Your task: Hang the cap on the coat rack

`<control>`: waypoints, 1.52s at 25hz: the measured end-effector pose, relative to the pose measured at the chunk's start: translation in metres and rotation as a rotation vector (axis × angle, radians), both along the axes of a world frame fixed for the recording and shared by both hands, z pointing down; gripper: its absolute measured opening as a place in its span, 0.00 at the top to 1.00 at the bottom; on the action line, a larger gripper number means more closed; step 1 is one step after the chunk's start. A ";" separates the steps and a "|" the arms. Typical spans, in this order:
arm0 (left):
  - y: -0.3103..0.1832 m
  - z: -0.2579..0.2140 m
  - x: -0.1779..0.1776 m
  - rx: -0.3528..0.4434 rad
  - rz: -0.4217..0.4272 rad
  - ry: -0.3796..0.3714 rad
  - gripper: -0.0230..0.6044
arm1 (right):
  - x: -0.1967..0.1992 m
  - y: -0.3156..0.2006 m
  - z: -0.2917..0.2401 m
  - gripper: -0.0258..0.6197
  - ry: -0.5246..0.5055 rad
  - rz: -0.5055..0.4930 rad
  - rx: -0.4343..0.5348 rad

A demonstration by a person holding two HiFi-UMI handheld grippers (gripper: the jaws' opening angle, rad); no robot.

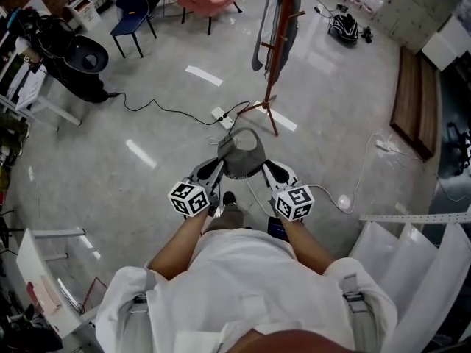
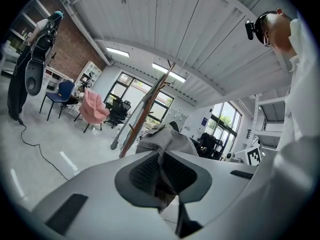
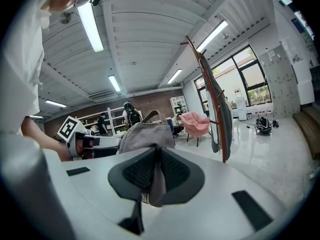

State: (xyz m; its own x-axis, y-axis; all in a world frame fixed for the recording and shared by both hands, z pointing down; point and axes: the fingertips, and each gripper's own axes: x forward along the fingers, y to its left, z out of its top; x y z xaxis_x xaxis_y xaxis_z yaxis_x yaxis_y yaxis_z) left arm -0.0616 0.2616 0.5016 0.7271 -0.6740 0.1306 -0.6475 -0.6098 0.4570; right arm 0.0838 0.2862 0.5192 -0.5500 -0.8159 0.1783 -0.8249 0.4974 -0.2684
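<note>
Closest in, below the person's white shirt (image 1: 243, 285), the left gripper (image 1: 218, 162) has its jaws pressed onto one edge of the soft grey fabric cap (image 1: 243, 153). The right gripper (image 1: 268, 168) pinches the opposite edge, so the cap hangs between them above the floor. It looks light and floppy, likely to sag if one side lets go. Holding the rim at both sides should keep the opening spread for a peg. Ahead, a black cable (image 1: 176, 112) and a white power strip (image 1: 223, 116) lie by the foot of the reddish wooden coat rack (image 1: 278, 50), where a grey garment (image 1: 292, 28) covers some pegs.
</note>
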 end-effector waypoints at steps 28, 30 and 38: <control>-0.250 -0.002 -0.045 -0.001 0.034 0.047 0.89 | -0.044 -0.246 -0.006 0.89 0.037 0.024 -0.007; -0.265 0.000 -0.043 -0.002 0.030 0.042 0.89 | -0.042 -0.263 -0.001 0.89 0.032 0.018 -0.011; -0.353 0.011 -0.036 -0.023 -0.004 0.013 0.89 | -0.035 -0.359 0.010 0.89 0.022 -0.027 -0.013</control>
State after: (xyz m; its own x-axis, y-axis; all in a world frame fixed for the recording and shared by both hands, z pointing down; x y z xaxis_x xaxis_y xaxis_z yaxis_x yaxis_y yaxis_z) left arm -0.0979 -0.0909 0.5130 0.7262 -0.6739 0.1364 -0.6436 -0.5964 0.4796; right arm 0.0484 -0.0727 0.5287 -0.5678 -0.7981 0.2015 -0.8169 0.5165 -0.2567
